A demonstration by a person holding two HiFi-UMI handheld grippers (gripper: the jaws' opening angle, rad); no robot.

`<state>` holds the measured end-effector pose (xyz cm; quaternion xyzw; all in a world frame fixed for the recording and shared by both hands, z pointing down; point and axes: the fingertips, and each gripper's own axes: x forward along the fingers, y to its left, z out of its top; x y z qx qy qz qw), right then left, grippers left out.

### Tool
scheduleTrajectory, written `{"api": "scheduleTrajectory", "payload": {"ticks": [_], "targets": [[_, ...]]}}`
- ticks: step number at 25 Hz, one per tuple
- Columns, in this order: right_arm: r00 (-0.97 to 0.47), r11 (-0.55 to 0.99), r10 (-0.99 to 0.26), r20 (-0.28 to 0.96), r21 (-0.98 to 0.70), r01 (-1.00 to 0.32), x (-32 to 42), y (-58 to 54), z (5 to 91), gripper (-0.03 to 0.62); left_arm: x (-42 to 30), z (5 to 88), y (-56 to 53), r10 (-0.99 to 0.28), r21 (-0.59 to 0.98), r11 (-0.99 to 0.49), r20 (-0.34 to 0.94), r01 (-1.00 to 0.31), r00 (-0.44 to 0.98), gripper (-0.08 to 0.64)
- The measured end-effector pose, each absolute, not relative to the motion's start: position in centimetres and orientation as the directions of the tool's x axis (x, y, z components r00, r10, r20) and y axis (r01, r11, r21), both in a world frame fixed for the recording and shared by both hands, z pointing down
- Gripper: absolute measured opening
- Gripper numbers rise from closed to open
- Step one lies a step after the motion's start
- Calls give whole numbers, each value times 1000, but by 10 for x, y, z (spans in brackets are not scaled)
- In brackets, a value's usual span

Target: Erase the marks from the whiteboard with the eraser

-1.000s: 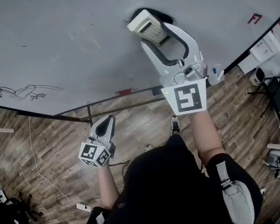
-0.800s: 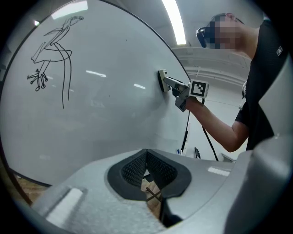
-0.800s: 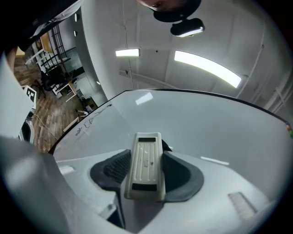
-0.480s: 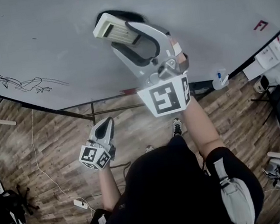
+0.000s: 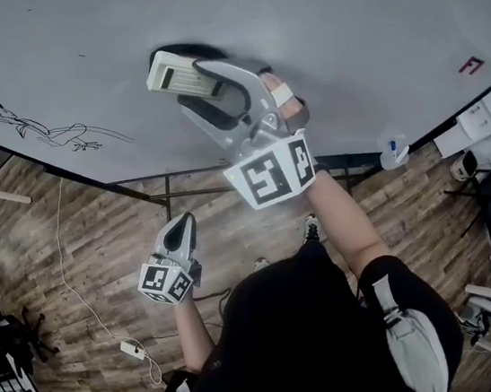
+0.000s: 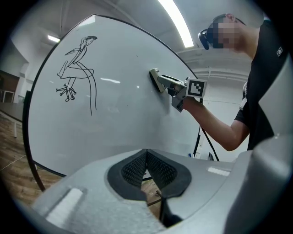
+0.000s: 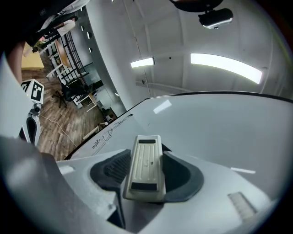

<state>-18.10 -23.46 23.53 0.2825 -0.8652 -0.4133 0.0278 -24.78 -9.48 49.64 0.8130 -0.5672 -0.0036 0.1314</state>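
We have slid the eraser (image 5: pixel 168 70) left along the whiteboard (image 5: pixel 364 11).
Right gripper (image 7: pixel 145 159) clamps it; left gripper (image 6: pixel 146 163) hangs clenched, empty.

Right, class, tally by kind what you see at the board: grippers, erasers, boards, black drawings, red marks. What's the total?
grippers: 2, the left gripper and the right gripper
eraser: 1
whiteboard: 1
black drawing: 1
red mark: 1
total: 6
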Motion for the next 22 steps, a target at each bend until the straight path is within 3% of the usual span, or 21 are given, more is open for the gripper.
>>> {"api": "scheduleTrajectory", "payload": {"ticks": [6,22], "targets": [[-828,493,-524,-200,721,-487,-162,-236,227,222,-246,494,-97,-923,216,-327,137,-920,360,11],[-658,327,-704,-266,701,-633,-44,-258,214,222,-182,490,-129,-820,197,-531,126,-824,558,11]]}}
